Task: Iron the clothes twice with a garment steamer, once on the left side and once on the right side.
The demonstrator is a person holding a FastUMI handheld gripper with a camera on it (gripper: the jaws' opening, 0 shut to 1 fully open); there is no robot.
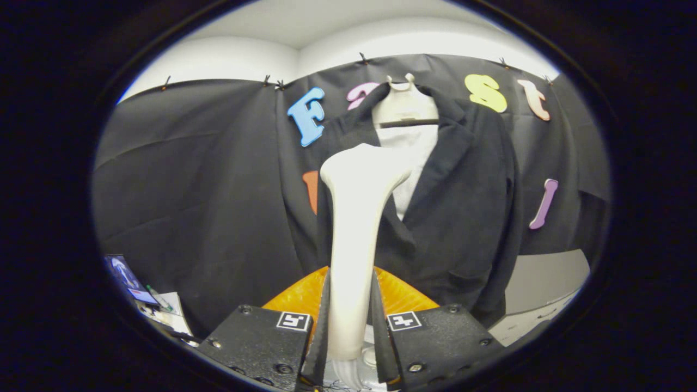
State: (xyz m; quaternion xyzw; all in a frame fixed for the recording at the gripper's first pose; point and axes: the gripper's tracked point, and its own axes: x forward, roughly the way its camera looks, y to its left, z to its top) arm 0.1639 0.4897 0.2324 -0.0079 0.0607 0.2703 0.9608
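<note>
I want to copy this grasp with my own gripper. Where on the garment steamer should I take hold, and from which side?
Take the garment steamer by its slim, straight handle, low down, as the gripper does here: it is shut on the handle, one finger on each flank. The steamer stands upright with its wide head facing the dark jacket, so come from behind, fingers pointing toward the jacket.

Gripper view: fisheye, riding on the gripper (351, 332), looking forward along both fingers, which close on the steamer (356, 228) handle at the bottom. Steamer rises straight up the middle, very near the lens. Camera faces the jacket (463, 218) on its hanger (404, 103), close, roughly chest height and tilted slightly upward. Booth wall (190, 179) behind; white ceiling (326, 27) above. Low to the left, a screen (128, 280).
</note>
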